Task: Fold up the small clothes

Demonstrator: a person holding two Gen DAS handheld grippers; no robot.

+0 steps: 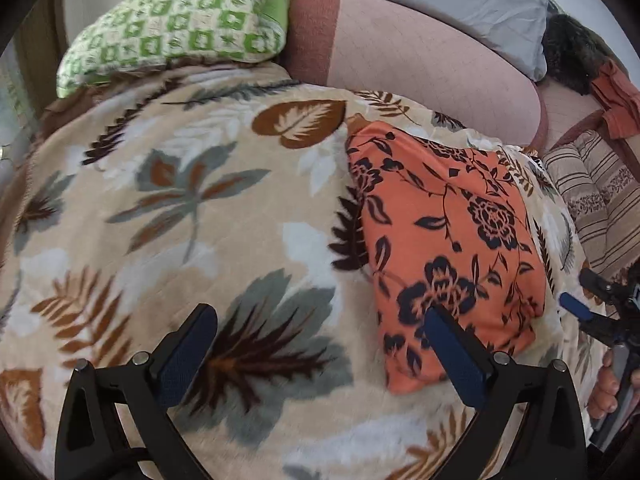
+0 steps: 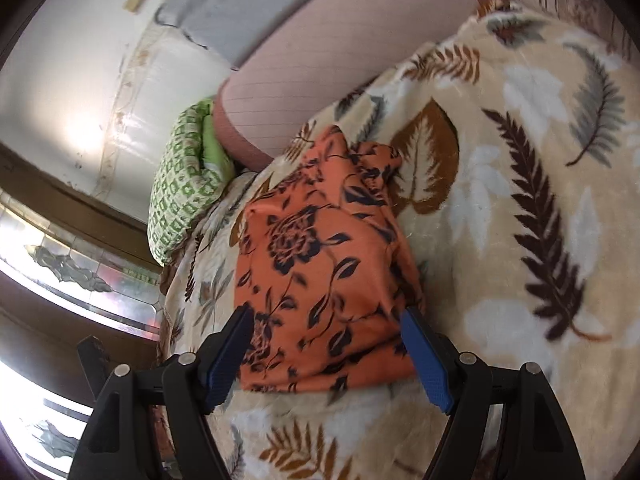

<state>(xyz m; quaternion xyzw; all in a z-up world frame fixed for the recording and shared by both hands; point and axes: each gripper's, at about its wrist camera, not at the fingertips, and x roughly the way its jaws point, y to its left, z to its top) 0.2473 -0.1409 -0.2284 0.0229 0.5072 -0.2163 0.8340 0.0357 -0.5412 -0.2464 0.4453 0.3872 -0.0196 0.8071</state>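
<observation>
Orange flowered garment (image 1: 444, 240), folded compact, lying flat on the leaf-print blanket (image 1: 180, 200) over the bed. Right gripper (image 2: 324, 346) above its near edge, jaws spread, holding nothing. Left gripper (image 1: 320, 344) beside it, jaws released, empty. Risk: plush blanket snagged along with the cloth, or slippery layers sliding apart when pinched.

A bed spread with a cream leaf-print blanket (image 1: 168, 216) fills the room, a green-checked pillow (image 1: 176, 24) and grey pillow (image 1: 460, 4) at its pink headboard (image 1: 420, 52). White wall (image 2: 72, 60) behind — bright daylight pours through a patterned-glass window (image 2: 76, 280) in a dark wooden frame.
</observation>
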